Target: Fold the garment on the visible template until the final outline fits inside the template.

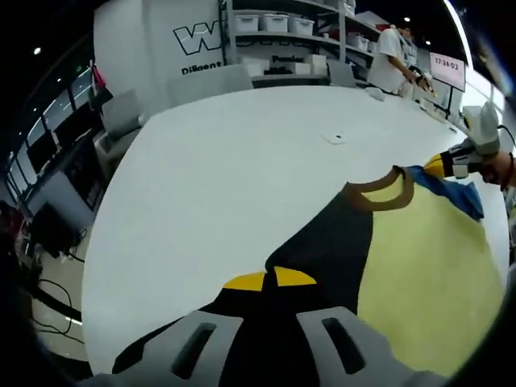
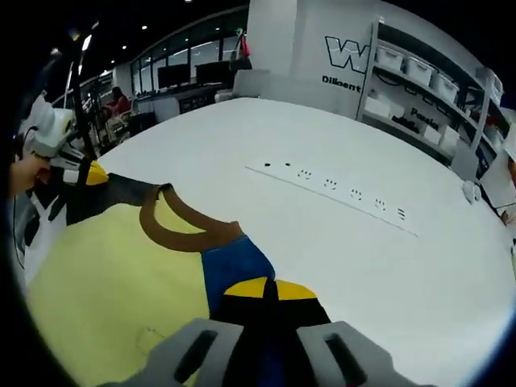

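The garment [image 1: 419, 258] lies on the white table [image 1: 242, 169]. It has a pale yellow body, a brown collar [image 1: 379, 193], a black shoulder and a blue shoulder [image 2: 234, 262]. My left gripper [image 1: 270, 280] is shut on the black shoulder [image 1: 330, 242], its yellow tips together. My right gripper [image 2: 270, 289] is shut on the blue shoulder. In the left gripper view the right gripper [image 1: 451, 165] pinches the blue cloth at the far right. In the right gripper view the left gripper [image 2: 81, 173] holds the black cloth at the far left.
A row of sockets [image 2: 330, 185] is set into the table, with a white mouse [image 2: 470, 191] beyond it. A small white object [image 1: 334, 139] lies mid-table. Shelves with bins [image 1: 274, 24], grey chairs [image 1: 121, 113] and a person [image 1: 391, 56] are behind the table.
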Demonstrator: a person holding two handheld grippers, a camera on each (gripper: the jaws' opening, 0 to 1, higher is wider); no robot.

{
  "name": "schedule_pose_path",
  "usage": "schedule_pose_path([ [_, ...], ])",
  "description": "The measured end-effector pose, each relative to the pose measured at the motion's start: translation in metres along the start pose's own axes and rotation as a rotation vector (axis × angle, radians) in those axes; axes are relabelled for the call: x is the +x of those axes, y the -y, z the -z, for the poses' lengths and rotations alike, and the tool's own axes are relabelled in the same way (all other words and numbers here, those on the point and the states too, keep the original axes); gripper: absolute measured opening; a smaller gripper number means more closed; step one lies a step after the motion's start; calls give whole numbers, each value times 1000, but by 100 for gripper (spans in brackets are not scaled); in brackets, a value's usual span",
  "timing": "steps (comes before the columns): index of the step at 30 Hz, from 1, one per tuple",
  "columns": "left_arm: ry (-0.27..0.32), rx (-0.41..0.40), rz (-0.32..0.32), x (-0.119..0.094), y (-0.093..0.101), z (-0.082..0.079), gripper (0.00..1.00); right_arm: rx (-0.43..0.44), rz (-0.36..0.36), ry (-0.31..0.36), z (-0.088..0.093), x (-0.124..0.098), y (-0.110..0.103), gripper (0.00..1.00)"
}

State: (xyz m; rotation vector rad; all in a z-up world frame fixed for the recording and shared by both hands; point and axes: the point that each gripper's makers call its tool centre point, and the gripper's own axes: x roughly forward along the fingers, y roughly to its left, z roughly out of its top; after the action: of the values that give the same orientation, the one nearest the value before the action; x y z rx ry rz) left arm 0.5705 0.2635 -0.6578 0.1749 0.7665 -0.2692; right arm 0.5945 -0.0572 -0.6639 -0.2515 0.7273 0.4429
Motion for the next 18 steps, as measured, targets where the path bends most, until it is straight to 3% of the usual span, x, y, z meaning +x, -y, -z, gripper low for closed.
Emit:
schedule_pose_path([
  [7,-15,5,-52,7,-10,2,3,22,-8,11,-3,8,-1,0],
  [11,-22,-31,-66,9,-16,4,3,-12,-8,30,-12,13,-3,0],
  [18,-13,-10,-79,10,-19,1,3,-32,5,21,-14,20,-2,0],
])
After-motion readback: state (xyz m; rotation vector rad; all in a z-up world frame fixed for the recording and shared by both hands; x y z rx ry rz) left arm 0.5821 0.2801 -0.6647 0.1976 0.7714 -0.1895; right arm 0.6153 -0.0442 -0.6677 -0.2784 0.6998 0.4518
